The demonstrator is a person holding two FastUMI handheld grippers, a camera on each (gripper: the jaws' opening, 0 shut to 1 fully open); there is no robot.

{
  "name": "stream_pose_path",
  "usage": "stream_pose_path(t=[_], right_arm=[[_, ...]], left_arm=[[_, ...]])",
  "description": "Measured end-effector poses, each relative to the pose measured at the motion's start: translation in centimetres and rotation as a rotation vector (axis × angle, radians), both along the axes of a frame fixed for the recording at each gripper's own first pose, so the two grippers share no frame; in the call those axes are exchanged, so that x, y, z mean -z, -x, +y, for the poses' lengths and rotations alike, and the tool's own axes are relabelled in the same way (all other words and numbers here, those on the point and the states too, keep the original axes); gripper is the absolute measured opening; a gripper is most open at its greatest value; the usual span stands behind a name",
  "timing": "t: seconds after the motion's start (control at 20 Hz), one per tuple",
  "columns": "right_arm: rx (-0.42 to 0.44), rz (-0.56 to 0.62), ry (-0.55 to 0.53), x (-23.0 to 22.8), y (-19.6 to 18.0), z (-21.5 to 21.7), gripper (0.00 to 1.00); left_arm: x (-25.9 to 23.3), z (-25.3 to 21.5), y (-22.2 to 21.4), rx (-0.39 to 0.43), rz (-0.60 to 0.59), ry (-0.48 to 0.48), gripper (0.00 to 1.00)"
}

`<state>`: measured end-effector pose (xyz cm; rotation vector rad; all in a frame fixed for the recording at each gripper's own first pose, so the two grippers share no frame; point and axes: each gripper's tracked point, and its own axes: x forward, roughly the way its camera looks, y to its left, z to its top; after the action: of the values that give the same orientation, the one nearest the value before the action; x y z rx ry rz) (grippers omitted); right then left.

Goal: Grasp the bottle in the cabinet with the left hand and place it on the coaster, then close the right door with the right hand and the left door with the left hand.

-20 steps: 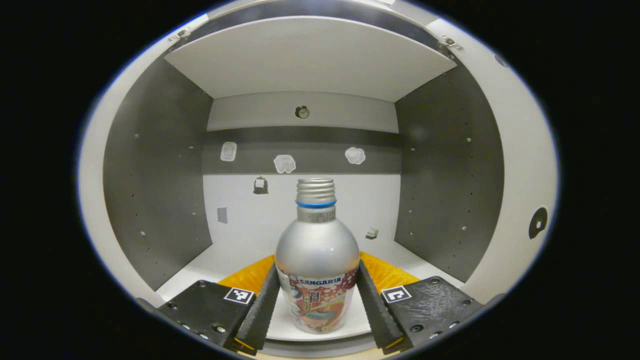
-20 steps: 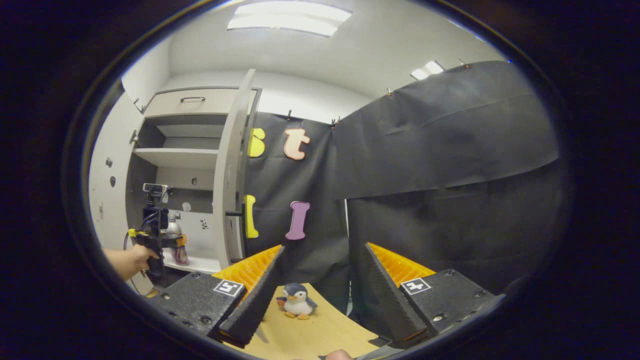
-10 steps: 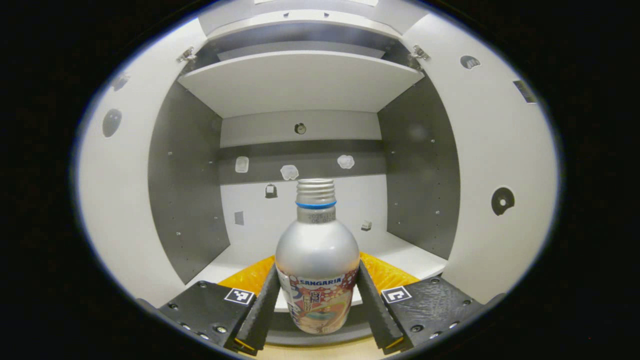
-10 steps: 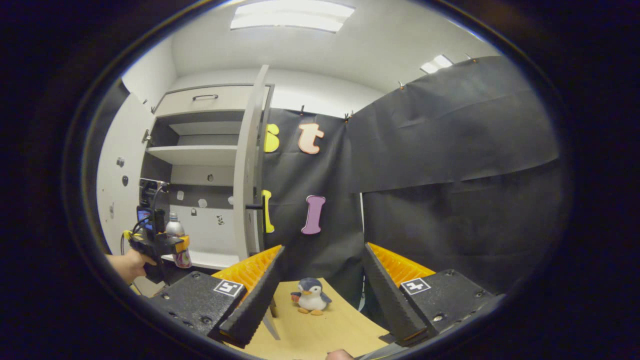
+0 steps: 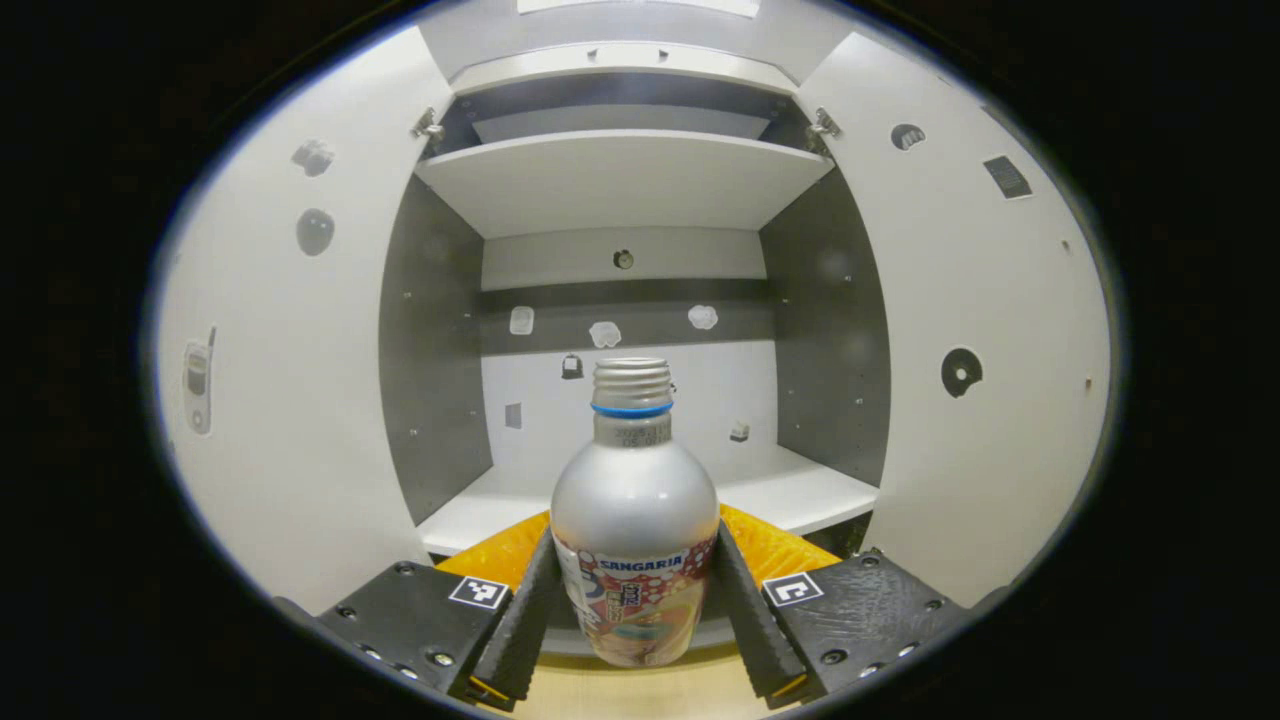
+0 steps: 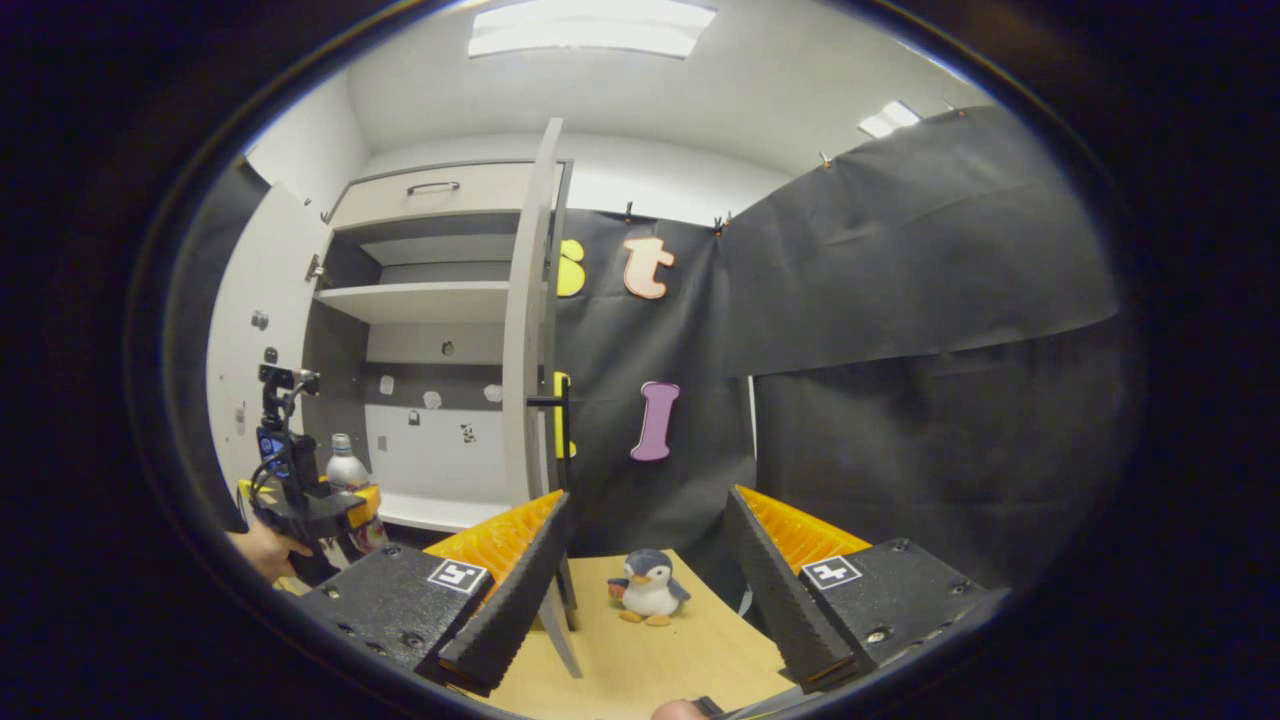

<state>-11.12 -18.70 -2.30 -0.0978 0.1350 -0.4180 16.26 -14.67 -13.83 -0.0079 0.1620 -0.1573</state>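
Note:
A silver bottle [image 5: 634,510] with a threaded neck, a blue ring and a printed label stands upright between both fingers of my left gripper [image 5: 633,610], which is shut on it. It is held out in front of the open cabinet [image 5: 620,180], above the wooden table edge. In the right gripper view the bottle [image 6: 347,472] and the left gripper [image 6: 310,505], held by a hand, are at the far left, before the cabinet. My right gripper [image 6: 645,590] is open with nothing between its fingers, over the table. The right door [image 6: 530,330] stands open edge-on. No coaster in sight.
The left door [image 5: 290,380] and right door [image 5: 985,330] stand wide open on either side of the cabinet's white lower shelf [image 5: 760,495]. A small penguin toy [image 6: 649,588] sits on the wooden table [image 6: 670,650] ahead of my right gripper. Black cloth walls lie behind.
My left gripper has drawn back out of the cabinet with the bottle, so the shelf and doors look farther off. The right gripper has shifted, bringing the cabinet and penguin more toward centre.

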Motion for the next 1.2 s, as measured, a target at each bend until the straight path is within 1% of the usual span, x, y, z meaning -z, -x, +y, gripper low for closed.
stream_pose_path(t=[0.15,0.2,0.25,0.3,0.35,0.45,0.5,0.55,0.6,0.7,0.9,1.05,1.1,1.15,1.2], right_arm=[[-0.004,-0.005,-0.015,0.2,-0.3,0.0,0.96],[-0.003,-0.002,-0.018,0.4,-0.4,-0.1,0.99],[-0.005,0.001,-0.021,0.5,-0.6,0.0,0.99],[-0.009,0.006,-0.022,0.7,-0.6,0.0,0.96],[-0.015,0.009,-0.022,0.9,-0.8,0.2,0.99],[-0.021,0.015,-0.018,1.1,-0.9,0.3,0.99],[-0.022,0.018,-0.016,1.2,-1.0,0.4,0.97],[-0.022,0.025,-0.011,1.4,-1.0,0.3,0.96],[-0.024,0.030,-0.006,1.5,-1.1,0.5,0.96],[-0.033,0.033,-0.003,1.5,-1.1,0.8,0.96],[-0.048,0.044,-0.011,2.2,-1.5,1.4,0.96],[-0.052,0.062,-0.008,2.6,-1.5,1.6,0.97],[-0.055,0.066,-0.004,2.6,-1.5,1.7,0.96],[-0.053,0.070,0.001,2.7,-1.5,1.7,0.99],[-0.051,0.074,0.002,2.8,-1.6,1.7,0.99]], left_arm=[[1.5,0.5,1.8,-0.022,0.008,0.017,0.78],[2.1,0.7,2.3,-0.028,0.009,0.012,0.77],[2.7,0.9,3.0,-0.038,0.016,0.004,0.82],[3.1,0.9,3.5,-0.041,0.016,0.004,0.77],[3.5,0.6,4.1,-0.034,0.017,0.010,0.78],[4.3,0.3,5.4,-0.022,0.017,0.010,0.78],[4.8,0.1,6.1,-0.018,0.026,0.002,0.77],[5.5,0.1,6.7,-0.017,0.036,-0.001,0.81],[6.2,-0.2,7.4,-0.009,0.049,0.007,0.78],[7.4,-0.5,8.6,0.005,0.066,0.019,0.78],[10.0,-0.7,10.7,0.017,0.101,0.014,0.78],[12.5,-1.0,11.9,0.046,0.126,-0.005,0.78],[13.2,-1.1,12.4,0.050,0.134,-0.013,0.82],[14.0,-1.1,12.7,0.052,0.143,-0.024,0.78],[15.0,-0.8,13.1,0.043,0.167,-0.051,0.82]])
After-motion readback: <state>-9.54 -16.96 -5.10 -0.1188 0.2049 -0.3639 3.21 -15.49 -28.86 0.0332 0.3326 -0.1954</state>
